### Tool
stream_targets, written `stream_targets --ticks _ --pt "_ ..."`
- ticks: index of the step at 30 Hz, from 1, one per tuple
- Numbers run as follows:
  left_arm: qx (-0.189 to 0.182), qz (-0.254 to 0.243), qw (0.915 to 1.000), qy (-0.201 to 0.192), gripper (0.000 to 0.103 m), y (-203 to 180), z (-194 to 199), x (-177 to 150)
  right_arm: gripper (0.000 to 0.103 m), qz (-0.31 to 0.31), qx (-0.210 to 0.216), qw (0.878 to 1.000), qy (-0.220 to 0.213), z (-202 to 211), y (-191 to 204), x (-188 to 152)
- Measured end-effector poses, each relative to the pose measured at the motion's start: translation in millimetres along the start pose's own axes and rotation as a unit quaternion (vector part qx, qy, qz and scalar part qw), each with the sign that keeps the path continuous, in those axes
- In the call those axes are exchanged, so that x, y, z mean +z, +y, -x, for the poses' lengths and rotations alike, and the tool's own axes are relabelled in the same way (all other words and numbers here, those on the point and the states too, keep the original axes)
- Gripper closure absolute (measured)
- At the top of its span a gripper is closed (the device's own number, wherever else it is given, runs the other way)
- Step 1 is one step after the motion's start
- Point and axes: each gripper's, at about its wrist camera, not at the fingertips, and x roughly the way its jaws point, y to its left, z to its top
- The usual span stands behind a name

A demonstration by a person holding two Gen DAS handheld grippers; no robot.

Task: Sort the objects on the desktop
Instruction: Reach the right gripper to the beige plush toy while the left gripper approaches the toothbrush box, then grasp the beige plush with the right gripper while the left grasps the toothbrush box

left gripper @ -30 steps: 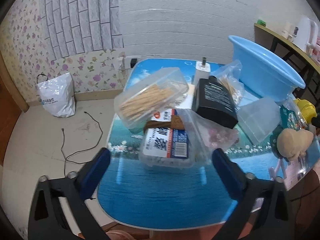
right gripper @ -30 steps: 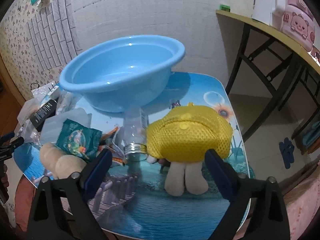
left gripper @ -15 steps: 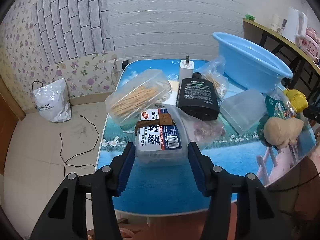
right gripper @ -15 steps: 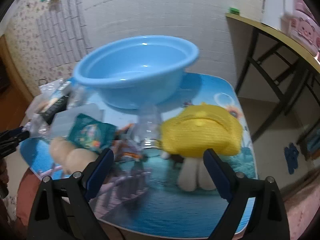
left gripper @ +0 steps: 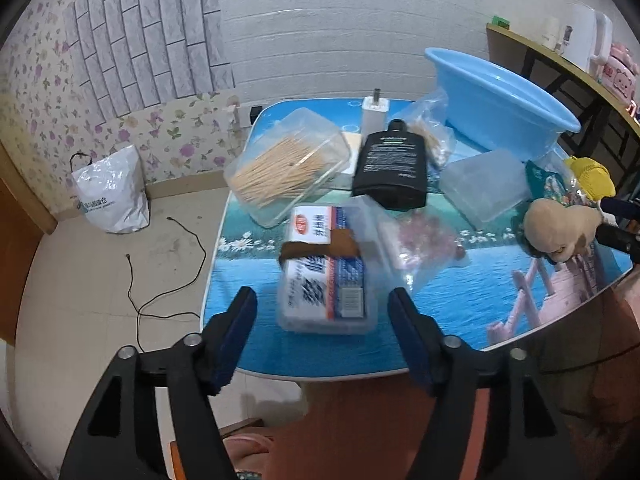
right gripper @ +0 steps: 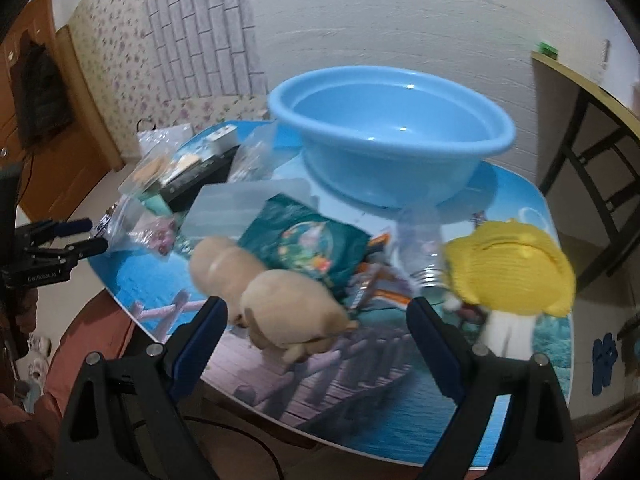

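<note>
1. The labelled clear box [left gripper: 326, 276] is lying at the table's [left gripper: 460, 320] near edge, its long axis pointing away from the jaws.
2. It is being faced by the left gripper [left gripper: 322, 314], the nearer one, jaws apart and empty.
3. The right gripper [right gripper: 316, 334], jaws likewise apart, is being held before the tan plush toy [right gripper: 288, 308].

Soft, even indoor light, with faint shadows. Both fisheye views bend strongly at the dark rounded edges. Motion blur smears the yellow toy [right gripper: 510, 270] and the labelled box [left gripper: 326, 276]; glare streaks the glossy worktop [left gripper: 460, 304].
</note>
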Motion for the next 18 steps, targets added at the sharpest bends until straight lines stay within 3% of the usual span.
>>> stream_targets --ticks 4,18 --pt "0.000 0.013 0.9999 0.000 0.025 5 -4 1 0.010 0.009 0.001 1.000 0.008 -7 4 0" --pt "0.010 -0.006 0.9999 0.009 0.025 -6 -30 5 0.010 0.013 -0.008 0.999 0.031 -28 10 4"
